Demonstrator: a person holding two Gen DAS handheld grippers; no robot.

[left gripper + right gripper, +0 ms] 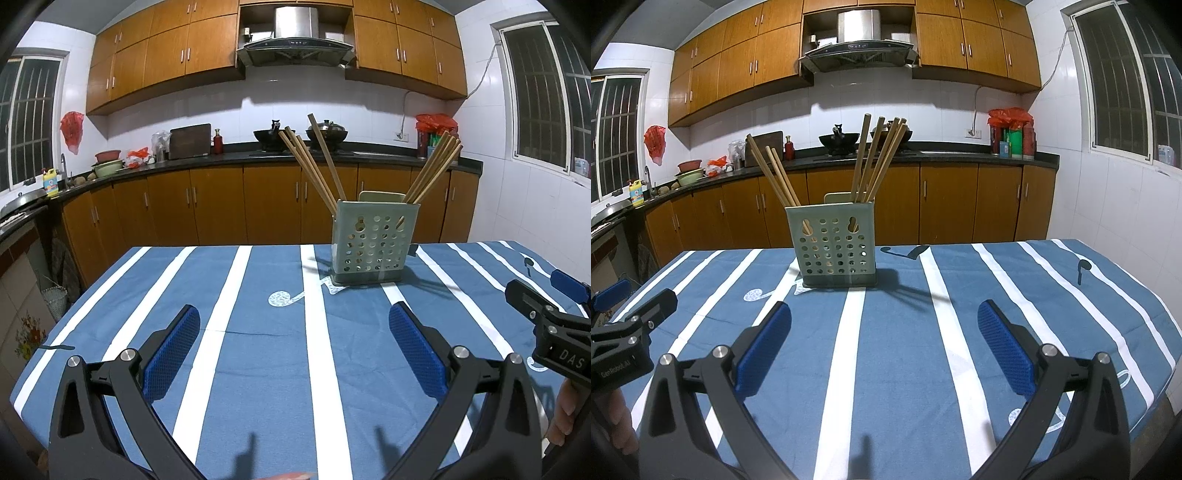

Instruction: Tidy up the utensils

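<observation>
Both the left hand-held gripper (294, 343) and the right hand-held gripper (884, 341) hover wide apart and empty over the striped tabletop (897, 362), with the one green holder (833, 245) standing toward its far side. All the chopsticks (875, 158) I can see already lean inside it, roughly nine in two splayed bunches. So the sensible move seems to be nudging the bunches together gently, steadying the holder so it does not tip.
</observation>
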